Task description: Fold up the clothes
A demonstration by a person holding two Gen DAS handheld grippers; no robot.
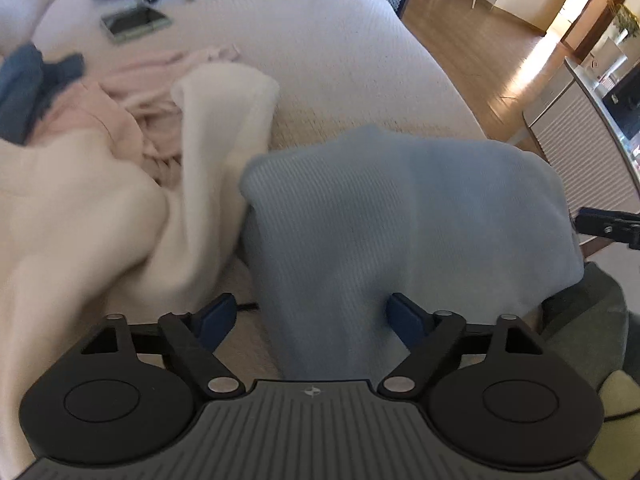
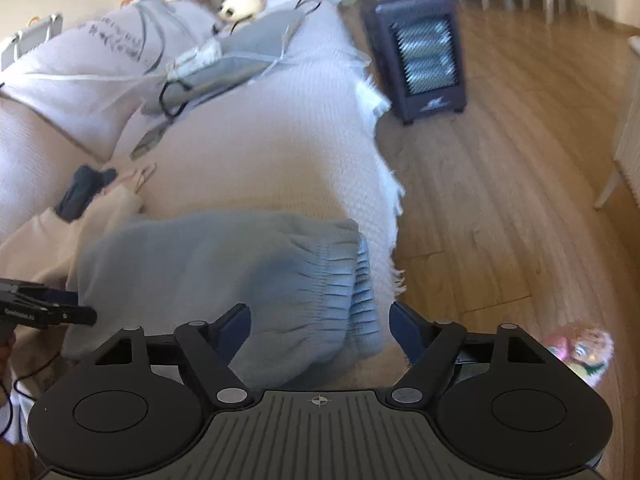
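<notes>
While draped half over the front edge of the white bedspread (image 2: 256, 152), looked like the light blue garment (image 1: 400, 208) was only loosely controlled. Sat near the bed's corner, ribbed elastic band (image 2: 340, 280) bunched up on the side toward the wood floor (image 2: 500, 200). Left gripper (image 1: 310, 312) stood spread wide, blue fingers (image 1: 408, 316) on either side of a hanging fold, not visibly pinching it. Right gripper (image 2: 320, 320) same deal: spread apart around the bunched band, cloth between the fingers but no squeeze to be seen.

Worries, judging from that alone:
- Could slide off toward the floor, since so much of it hung past the edge and nothing clamped it.
- Could grab two layers at once on closing, band being scrunched, so any fold would come out lumpy.
- Could drag in the cream garment (image 1: 100, 208) lying right against the blue one's left side, with the pink one (image 1: 132, 80) and dark blue one (image 1: 24, 88) heaped just behind.
- Phone-like thing (image 1: 134, 22) sat well back, probably safe.

Blurry shots too, so hard to call the exact contact.
</notes>
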